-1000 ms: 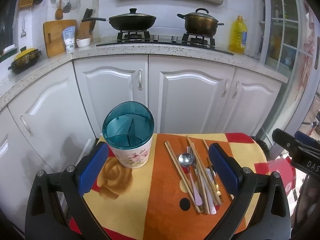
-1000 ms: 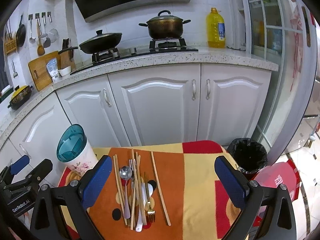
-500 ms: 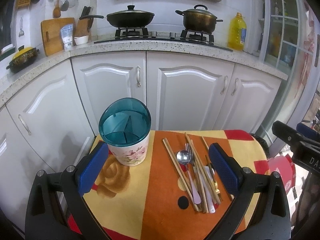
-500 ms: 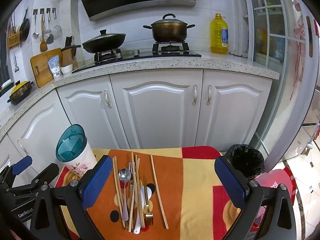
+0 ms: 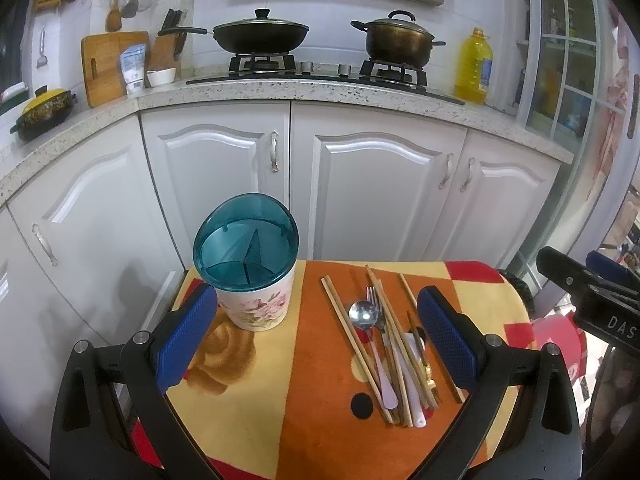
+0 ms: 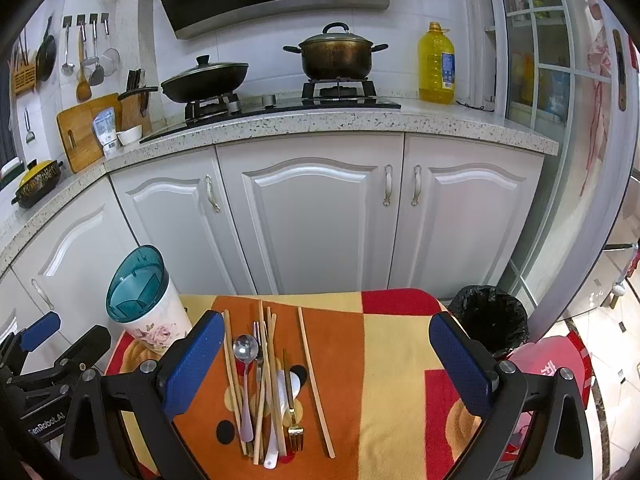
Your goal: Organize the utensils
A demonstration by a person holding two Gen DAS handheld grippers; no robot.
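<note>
1. Left wrist view: left tool (image 5: 316,334) hovers above the bench (image 5: 248,412), which is covered w/ a yellow, orange and red patterned cloth. Blue-padded fingers (image 5: 187,338) spread wide, nothing between them.
2. White floral utensil holder with a teal see-through divided lid (image 5: 250,264) stands upright at the bench's far left corner, just beyond the tool's left pad; can't tell if they touch.
3. Loose utensils lie in a rough bundle on the orange patch, right of the holder and apart from it: wooden chopsticks (image 5: 352,344), steel spoon w/ pale pink handle (image 5: 370,344), steel fork (image 5: 380,320), white plastic spoon (image 5: 414,388), gold-handled piece (image 5: 424,364) partly hidden behind the right pad.
4. Right tool shows at the right edge (image 5: 588,292), off the bench side; jaw gap not readable here.
5. Right wrist view: right tool (image 6: 326,364) also spread wide, empty, over the bench's near half.
6. Same utensil bundle sits just inside its left pad (image 6: 194,364): steel spoon (image 6: 245,380), gold fork (image 6: 294,420), white spoon (image 6: 276,432), chopsticks (image 6: 268,360); one single chopstick (image 6: 314,376) lies slightly apart to the right.
7. Holder (image 6: 146,300) at far left corner, upright. Left tool (image 6: 48,344) beside it at the frame's left edge.
8. Black-lined bin (image 6: 490,316) on the floor past the bench's right corner; white cabinets (image 6: 320,216) behind.
</note>
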